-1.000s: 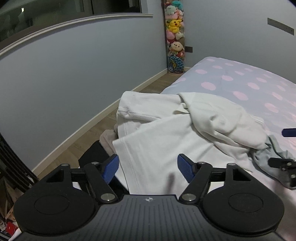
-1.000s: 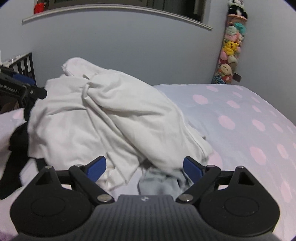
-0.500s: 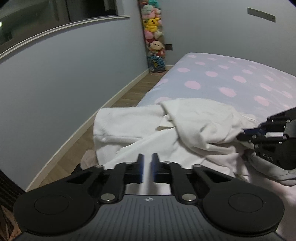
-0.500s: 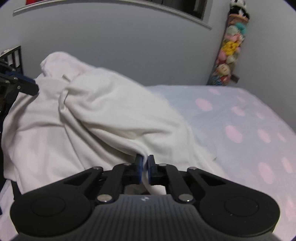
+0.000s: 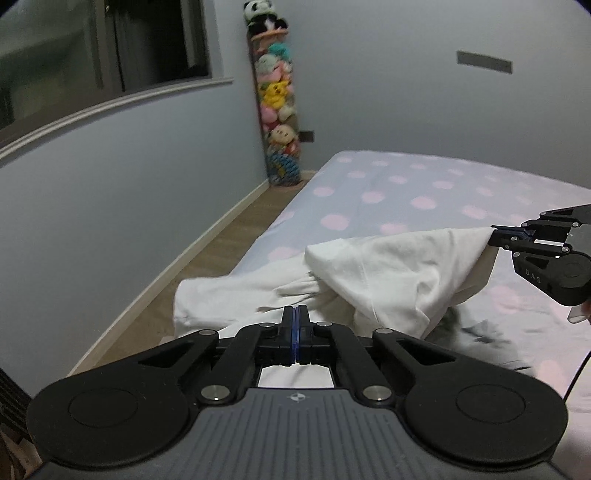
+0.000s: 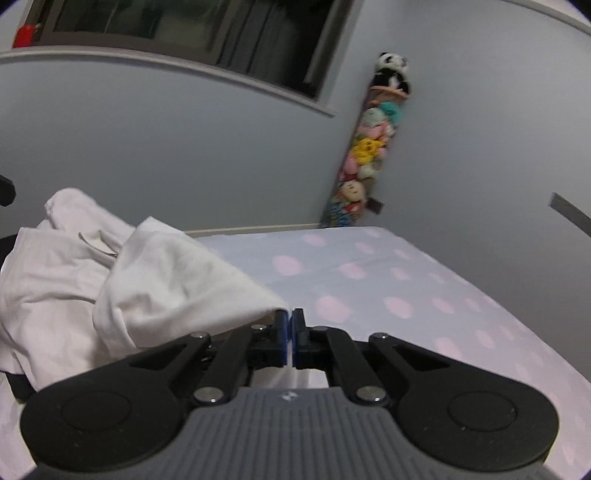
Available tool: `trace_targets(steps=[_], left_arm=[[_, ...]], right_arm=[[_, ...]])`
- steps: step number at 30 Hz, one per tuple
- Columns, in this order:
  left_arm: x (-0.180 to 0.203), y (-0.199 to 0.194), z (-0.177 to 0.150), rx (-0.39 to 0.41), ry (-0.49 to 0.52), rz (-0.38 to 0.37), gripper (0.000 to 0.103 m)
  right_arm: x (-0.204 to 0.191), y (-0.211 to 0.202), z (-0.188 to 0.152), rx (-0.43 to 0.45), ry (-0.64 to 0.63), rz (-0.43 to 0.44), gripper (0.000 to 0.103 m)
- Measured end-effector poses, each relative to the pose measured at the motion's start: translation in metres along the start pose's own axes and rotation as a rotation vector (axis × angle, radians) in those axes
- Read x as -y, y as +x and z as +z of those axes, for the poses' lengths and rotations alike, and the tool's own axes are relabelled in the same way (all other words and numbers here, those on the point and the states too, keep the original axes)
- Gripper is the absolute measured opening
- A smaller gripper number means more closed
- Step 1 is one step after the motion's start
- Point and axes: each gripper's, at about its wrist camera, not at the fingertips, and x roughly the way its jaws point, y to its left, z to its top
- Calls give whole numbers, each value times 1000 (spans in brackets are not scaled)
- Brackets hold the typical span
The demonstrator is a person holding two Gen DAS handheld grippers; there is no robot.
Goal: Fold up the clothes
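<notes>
White garment [image 5: 388, 269]: I count one, plain white fabric, crumpled and bunched, two edges raised off the bed [image 5: 424, 192] and drawn taut between them, the rest sagging in folds. Grey garment [image 5: 476, 332]: small, rumpled, lying flat on the bed, partly under the white one.

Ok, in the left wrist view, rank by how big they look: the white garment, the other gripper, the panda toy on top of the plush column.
Largest to smallest, as they look:
1. white garment
2. right gripper, though it sits nearer the camera than the toy
3. panda toy, far off, so smallest only in appearance
</notes>
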Motion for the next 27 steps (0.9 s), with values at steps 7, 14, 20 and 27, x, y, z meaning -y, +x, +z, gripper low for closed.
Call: trace_targets(steps=[7,14,20,27], left_arm=[[56,-46,6,52,-38,-102,0],[148,-70,-11,42,-127,-288,0],[226,-67,-42,-31,-141,-416,0],[285,-58,-91,-196,-14,-460,0]], right_arm=[[53,-76,-26,28,57,-106,2],[114,-160,-79,12,143,-228,2],[170,-218,-155,-94,263,-354,2],[199,-249,-234,-235,411,-422,3]])
